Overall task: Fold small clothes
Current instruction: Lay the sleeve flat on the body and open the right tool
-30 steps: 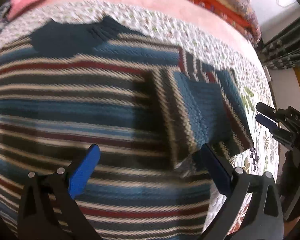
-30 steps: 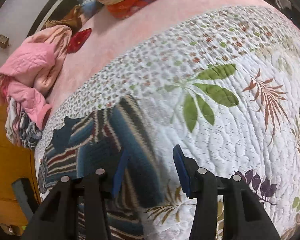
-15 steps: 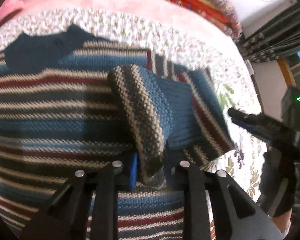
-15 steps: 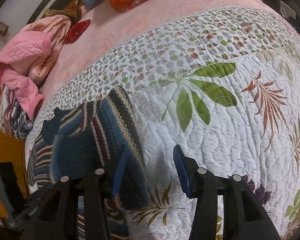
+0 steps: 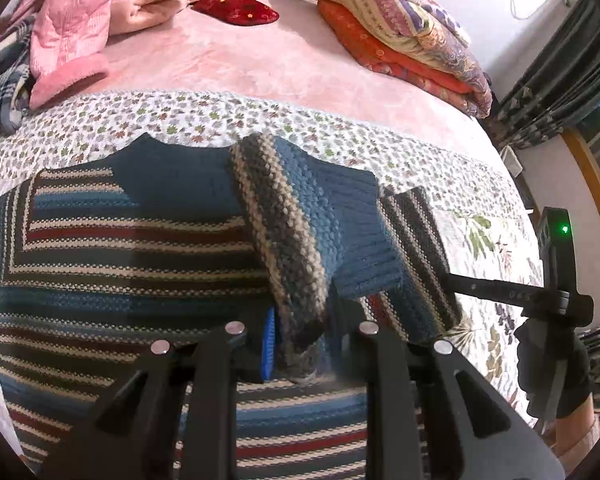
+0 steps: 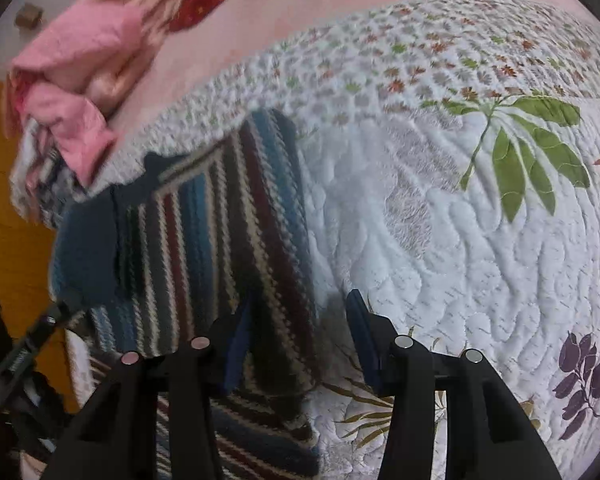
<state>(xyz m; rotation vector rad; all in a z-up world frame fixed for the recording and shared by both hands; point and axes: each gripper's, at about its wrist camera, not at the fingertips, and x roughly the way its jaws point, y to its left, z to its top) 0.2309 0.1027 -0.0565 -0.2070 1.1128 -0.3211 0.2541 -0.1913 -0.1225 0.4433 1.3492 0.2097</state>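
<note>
L tool (image 5: 300, 344) | sleeve (image 5: 300, 240) lifted higher, pinched | R tool (image 6: 300, 340) agape

open quilt (image 6: 440, 208) lies clear to the right of the striped sweater (image 6: 220, 216), giving free passage there. the far side of the bed is blocked by a pink clothing pile (image 5: 84, 28) and stacked folded blankets (image 5: 400, 40). the right claw (image 6: 298, 340) sits just beside the sweater's right edge.

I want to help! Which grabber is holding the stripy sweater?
The left gripper, shut on the sweater's sleeve. The right gripper is open, holding nothing.
</note>
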